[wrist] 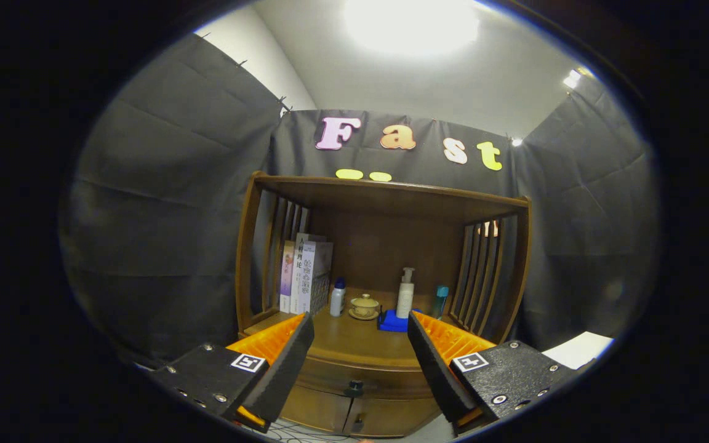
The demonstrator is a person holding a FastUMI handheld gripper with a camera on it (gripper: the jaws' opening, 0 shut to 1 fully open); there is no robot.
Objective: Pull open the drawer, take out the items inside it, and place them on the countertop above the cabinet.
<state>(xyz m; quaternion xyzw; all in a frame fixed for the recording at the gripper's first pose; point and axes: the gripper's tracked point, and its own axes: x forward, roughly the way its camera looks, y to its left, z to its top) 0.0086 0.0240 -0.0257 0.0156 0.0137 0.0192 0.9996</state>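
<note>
A brown wooden cabinet (pixel 385 258) stands ahead against the booth wall. Its drawer (pixel 360 376) sits below the countertop (pixel 354 341) and looks closed, with a small dark knob (pixel 354 388) at its middle. My gripper (pixel 360 329) is open, its two fingers spread wide with nothing between them. The fingers frame the countertop, and the knob lies low between them, a short way ahead. What is inside the drawer is hidden.
On the countertop stand books (pixel 305 277) at the left, a small white bottle (pixel 337 298), a lidded cup on a saucer (pixel 364 306), a pump bottle (pixel 405 293), a blue object (pixel 394 322) and a teal bottle (pixel 440 300). Slatted sides and a top shelf (pixel 391 187) enclose it.
</note>
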